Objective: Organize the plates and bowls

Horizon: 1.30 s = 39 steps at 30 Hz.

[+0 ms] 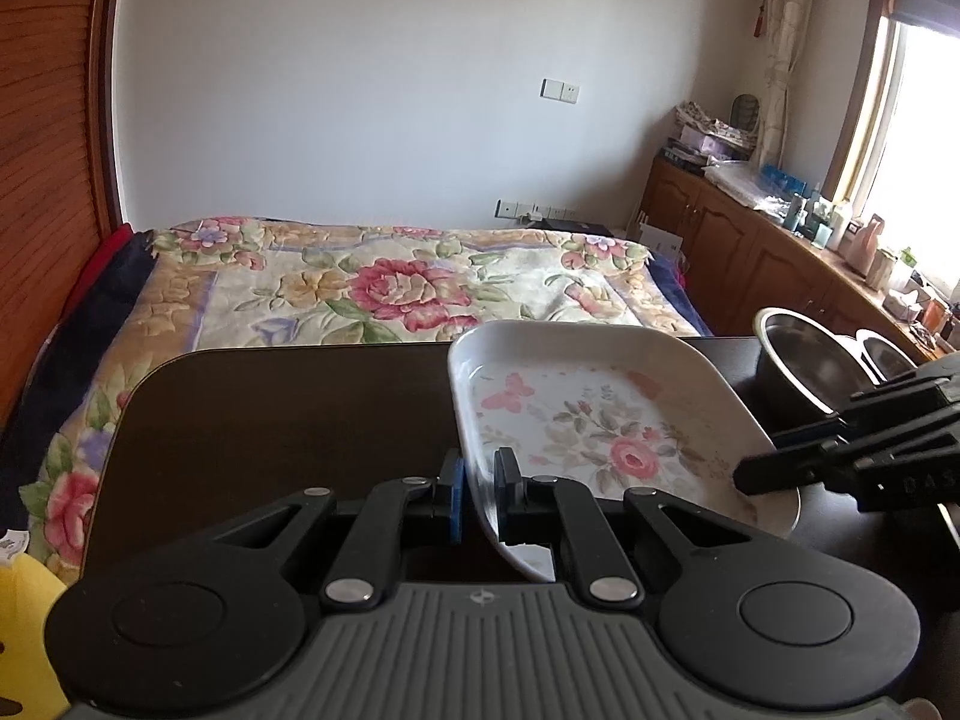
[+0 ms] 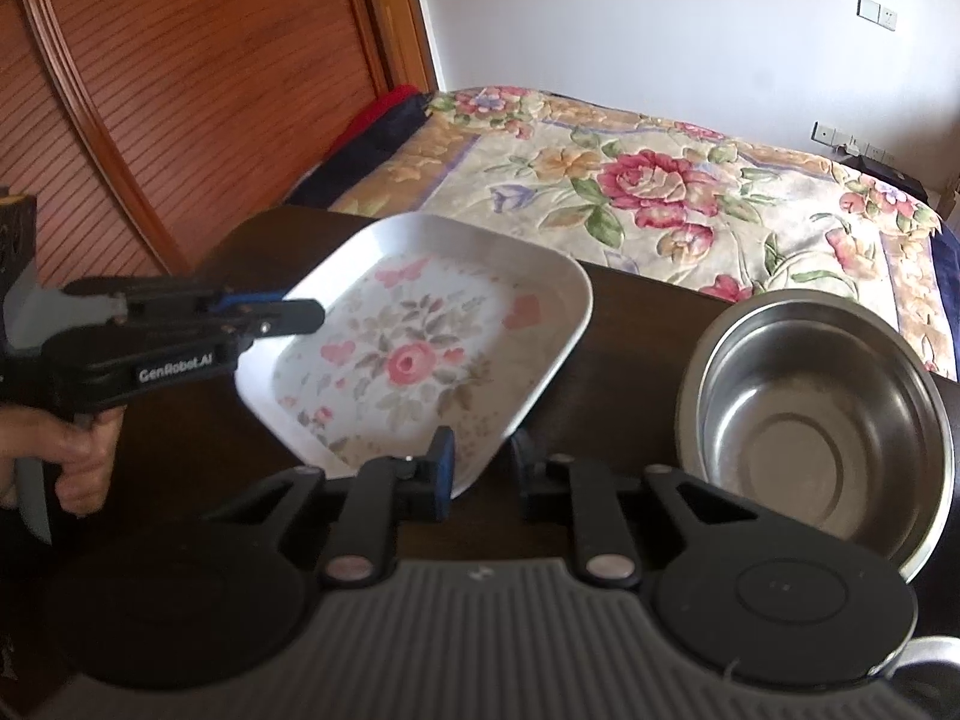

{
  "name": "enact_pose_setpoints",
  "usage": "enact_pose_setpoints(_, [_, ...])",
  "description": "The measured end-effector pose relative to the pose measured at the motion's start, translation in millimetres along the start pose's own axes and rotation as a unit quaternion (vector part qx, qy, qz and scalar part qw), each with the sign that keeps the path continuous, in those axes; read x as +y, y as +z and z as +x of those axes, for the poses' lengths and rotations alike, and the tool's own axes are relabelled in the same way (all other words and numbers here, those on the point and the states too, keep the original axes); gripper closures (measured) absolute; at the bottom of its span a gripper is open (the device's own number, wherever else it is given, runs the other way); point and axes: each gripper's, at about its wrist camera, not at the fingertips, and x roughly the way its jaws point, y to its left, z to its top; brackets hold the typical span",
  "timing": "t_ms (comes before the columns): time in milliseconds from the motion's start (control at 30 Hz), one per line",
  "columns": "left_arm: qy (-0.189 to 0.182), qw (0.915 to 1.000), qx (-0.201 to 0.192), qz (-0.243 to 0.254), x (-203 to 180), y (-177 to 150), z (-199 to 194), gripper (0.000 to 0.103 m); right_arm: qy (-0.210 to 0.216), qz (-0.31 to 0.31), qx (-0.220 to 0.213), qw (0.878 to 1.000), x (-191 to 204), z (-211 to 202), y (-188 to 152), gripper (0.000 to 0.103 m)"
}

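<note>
A white square plate with a pink flower pattern [image 1: 600, 420] is held tilted above the dark table [image 1: 288, 414]. My left gripper [image 1: 480, 492] is shut on its near left rim. My right gripper [image 2: 480, 468] straddles the plate's other rim [image 2: 420, 360], with one finger above and one below; the jaws look a little apart. In the left wrist view the right gripper [image 1: 756, 471] reaches the plate from the right. In the right wrist view the left gripper [image 2: 300, 315] comes in from the left. A steel bowl [image 2: 816, 420] stands on the table to the right.
A second steel bowl [image 1: 888, 354] sits behind the first [image 1: 804, 360] at the table's right end. A bed with a floral cover [image 1: 384, 288] lies beyond the table. A wooden wardrobe [image 2: 180, 90] stands at the left, and cabinets [image 1: 750, 252] line the right wall.
</note>
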Motion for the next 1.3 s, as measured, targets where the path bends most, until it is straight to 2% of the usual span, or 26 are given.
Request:
enact_pose_setpoints(367, [0.013,0.9997,-0.021,0.010,-18,-12,-43,0.063,0.011,-0.004,-0.030,0.999,6,-25,-14,0.084])
enact_pose_setpoints(667, [0.023,0.9989,-0.038,0.018,-41,-28,-90,0.063,0.019,-0.017,-0.056,0.998,16,-62,-29,0.085])
enact_pose_setpoints(833, [0.030,0.9982,-0.042,0.030,-57,-44,-114,0.063,0.021,-0.026,-0.065,0.997,24,-81,-45,0.085])
enact_pose_setpoints(1067, [0.032,0.9975,-0.053,0.035,-80,-73,-147,0.063,0.024,-0.033,-0.072,0.997,27,-86,-46,0.085])
enact_pose_setpoints(1300, [0.026,0.9982,-0.047,0.028,-96,-103,-163,0.063,0.023,-0.038,-0.073,0.996,27,-87,-50,0.085])
